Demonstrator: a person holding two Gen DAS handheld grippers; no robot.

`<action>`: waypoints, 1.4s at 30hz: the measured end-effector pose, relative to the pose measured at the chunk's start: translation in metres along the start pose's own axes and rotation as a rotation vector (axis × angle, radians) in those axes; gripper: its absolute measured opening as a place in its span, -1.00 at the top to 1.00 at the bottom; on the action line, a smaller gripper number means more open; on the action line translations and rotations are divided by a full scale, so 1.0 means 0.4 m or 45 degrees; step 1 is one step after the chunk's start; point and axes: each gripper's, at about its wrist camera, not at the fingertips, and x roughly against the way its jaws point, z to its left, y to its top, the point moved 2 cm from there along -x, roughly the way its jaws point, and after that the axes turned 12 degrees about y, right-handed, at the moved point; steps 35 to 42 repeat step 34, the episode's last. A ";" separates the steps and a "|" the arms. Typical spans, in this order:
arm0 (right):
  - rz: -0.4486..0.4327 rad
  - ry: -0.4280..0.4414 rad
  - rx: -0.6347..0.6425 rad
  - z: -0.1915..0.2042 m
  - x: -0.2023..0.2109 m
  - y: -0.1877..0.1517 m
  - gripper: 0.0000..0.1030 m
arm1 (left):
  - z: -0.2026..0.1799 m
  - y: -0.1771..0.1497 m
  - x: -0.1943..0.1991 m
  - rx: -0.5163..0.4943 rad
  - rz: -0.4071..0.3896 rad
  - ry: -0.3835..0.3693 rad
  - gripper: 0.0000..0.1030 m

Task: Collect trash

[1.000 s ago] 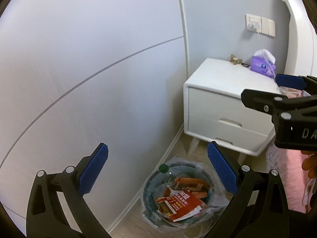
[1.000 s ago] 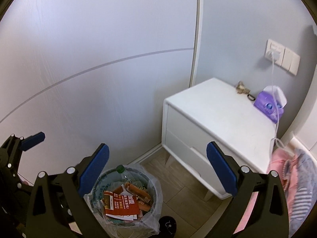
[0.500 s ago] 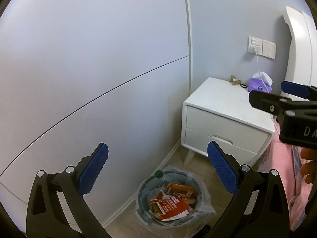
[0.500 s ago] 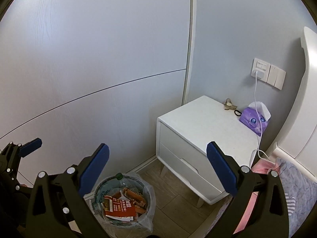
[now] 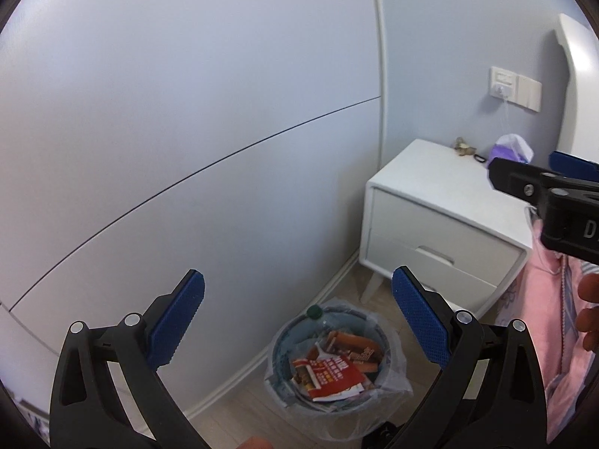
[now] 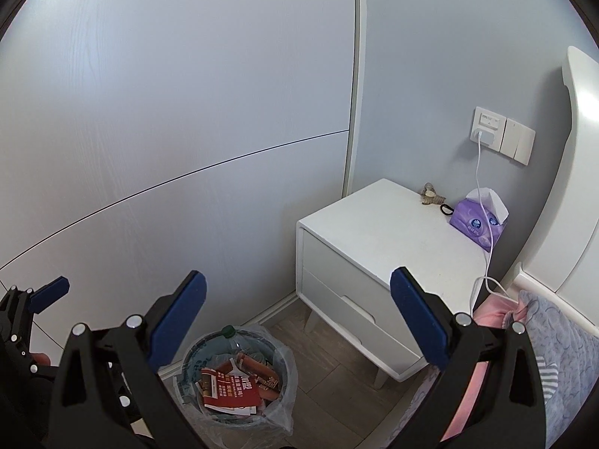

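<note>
Trash bin (image 6: 236, 378), full of wrappers, sits left of the nightstand (image 6: 378, 258); we hold the left gripper (image 5: 297, 321) and the right gripper (image 6: 297, 321) spread apart, empty.

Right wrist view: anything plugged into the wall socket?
Yes, a white charger cable is plugged into the wall socket and hangs down past the purple tissue pack.
</note>
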 end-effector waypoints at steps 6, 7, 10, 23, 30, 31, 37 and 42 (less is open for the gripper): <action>0.006 -0.012 -0.003 0.002 -0.004 -0.003 -0.86 | 0.011 -0.006 -0.015 0.016 0.037 0.017 -0.89; 0.012 -0.016 -0.009 0.000 -0.005 -0.006 -0.86 | 0.013 -0.005 -0.015 0.019 0.029 0.011 -0.89; 0.029 -0.022 -0.020 -0.004 -0.011 -0.014 -0.86 | 0.012 -0.008 -0.013 0.016 0.022 0.007 -0.89; 0.088 -0.028 -0.044 0.003 -0.039 -0.061 -0.86 | 0.027 -0.008 -0.018 0.012 0.011 0.006 -0.89; 0.103 -0.027 -0.050 0.003 -0.047 -0.075 -0.86 | 0.018 -0.015 -0.024 0.004 0.033 -0.002 -0.89; 0.103 -0.026 -0.052 0.002 -0.047 -0.076 -0.86 | 0.016 -0.016 -0.024 0.001 0.034 0.001 -0.89; 0.104 -0.028 -0.054 0.001 -0.048 -0.077 -0.86 | 0.009 -0.017 -0.022 -0.006 0.032 0.002 -0.89; 0.104 -0.028 -0.054 0.001 -0.048 -0.077 -0.86 | 0.009 -0.017 -0.022 -0.006 0.032 0.002 -0.89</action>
